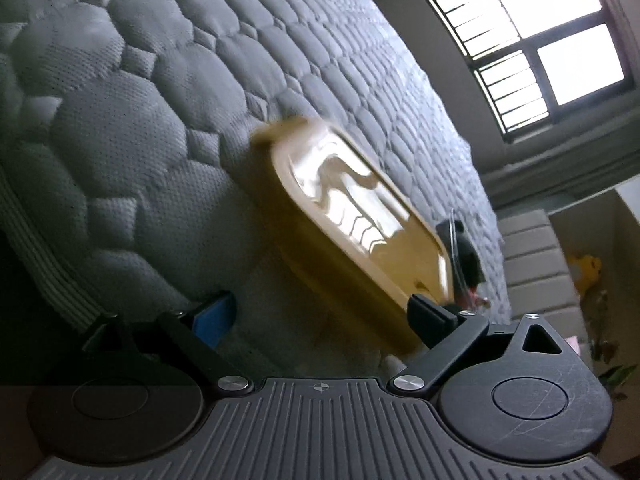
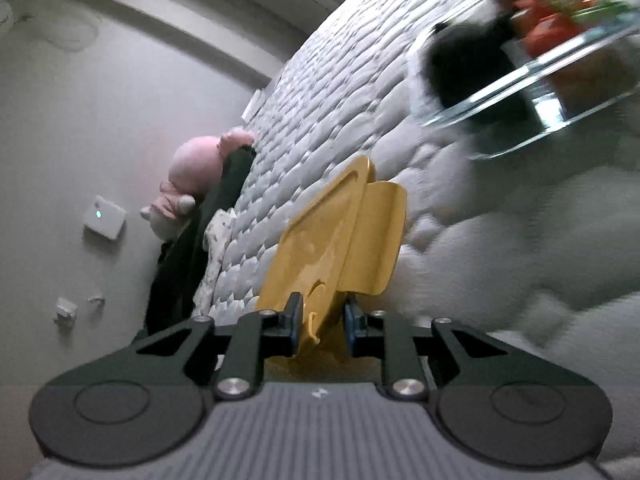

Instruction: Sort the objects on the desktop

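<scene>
So the whole thing is set on a quilted grey mattress (image 1: 168, 120), with both views badly tilted and a bit blurred. The left gripper (image 1: 320, 316) is spread wide, nothing pinched; a blue pad is seen on one finger (image 1: 214, 320) and the other finger is parked right at the near corner of a yellow container (image 1: 320, 216), though actual contact can't be made out. That container is lying on the mattress with a glossy clear top in which the window (image 1: 532, 48) is reflected. The right gripper (image 2: 322, 316) is drawn in narrow, and a flat yellow lid (image 2: 320, 248) is clamped edge-on between its pads, held up off the mattress. A glass bowl (image 2: 500, 120) is seen further off on the bed in the right wrist view, with a black object (image 2: 468, 64) and some red and green bits inside, too smeared to be named. A pink plush toy (image 2: 200, 160) and dark clothing (image 2: 184, 264) are piled at the far edge of the mattress against the wall.
</scene>
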Available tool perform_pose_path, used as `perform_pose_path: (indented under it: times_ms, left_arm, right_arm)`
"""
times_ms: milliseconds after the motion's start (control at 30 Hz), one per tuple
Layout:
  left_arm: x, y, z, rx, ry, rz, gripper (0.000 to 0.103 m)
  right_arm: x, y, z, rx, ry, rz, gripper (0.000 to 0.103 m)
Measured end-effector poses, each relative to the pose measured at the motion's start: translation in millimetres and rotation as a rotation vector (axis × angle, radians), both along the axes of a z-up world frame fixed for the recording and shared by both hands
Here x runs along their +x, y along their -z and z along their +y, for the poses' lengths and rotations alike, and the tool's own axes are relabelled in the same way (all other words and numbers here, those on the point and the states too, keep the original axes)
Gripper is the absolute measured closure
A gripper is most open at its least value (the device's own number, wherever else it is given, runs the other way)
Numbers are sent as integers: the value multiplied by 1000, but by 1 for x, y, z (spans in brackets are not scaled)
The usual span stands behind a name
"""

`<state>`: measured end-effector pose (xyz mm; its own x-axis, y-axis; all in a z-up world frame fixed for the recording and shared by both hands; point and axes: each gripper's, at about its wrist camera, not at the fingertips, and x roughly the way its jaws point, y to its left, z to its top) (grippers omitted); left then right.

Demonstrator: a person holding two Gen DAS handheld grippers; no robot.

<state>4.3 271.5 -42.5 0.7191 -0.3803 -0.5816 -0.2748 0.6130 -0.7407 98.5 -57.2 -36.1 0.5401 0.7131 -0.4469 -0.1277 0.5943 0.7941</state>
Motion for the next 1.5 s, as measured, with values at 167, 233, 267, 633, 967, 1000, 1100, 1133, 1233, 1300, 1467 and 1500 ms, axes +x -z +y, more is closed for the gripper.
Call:
perform_pose_path:
  times_ms: [167, 233, 267, 633, 967, 1000, 1100, 1133, 1233, 1300, 1467, 1500]
  left_arm:
    - [16, -7, -32, -23, 86, 26, 6]
    - [30, -6, -52, -54, 169, 38, 6]
    - [38, -5, -65, -52, 208, 54, 6]
    - [71, -1, -99, 22, 245, 120, 12]
    - [71, -19, -101, 199, 216, 135, 54]
    - [69, -24, -101, 217, 221, 121, 57]
    - [61, -36, -101, 217, 247, 73, 58]
    - [58, -40, -101, 211, 253, 53, 58]
    - [50, -56, -102, 206, 274, -15, 58]
    - [48, -71, -104, 218, 280, -73, 57]
    - [79, -99, -115, 264, 293, -172, 52]
    - [95, -101, -122, 278, 298, -176, 51]
  right_arm:
    - [-16, 10, -66, 29, 56, 17, 83]
    - [-21, 17, -87, 46, 78, 27, 84]
    - [-23, 21, -96, 55, 93, 30, 84]
    - [-19, 57, -131, 195, 148, 106, 63]
    - [-14, 40, -117, 84, 118, -14, 83]
    - [-18, 38, -121, 81, 110, -21, 83]
    - [-27, 27, -130, 93, 106, -20, 84]
    - [-32, 21, -133, 94, 103, -33, 84]
    - [-45, -1, -138, 91, 91, -93, 85]
    - [-52, -20, -138, 70, 95, -163, 85]
    - [-45, -59, -134, -10, 120, -334, 84]
    - [-36, -63, -136, -17, 128, -342, 84]
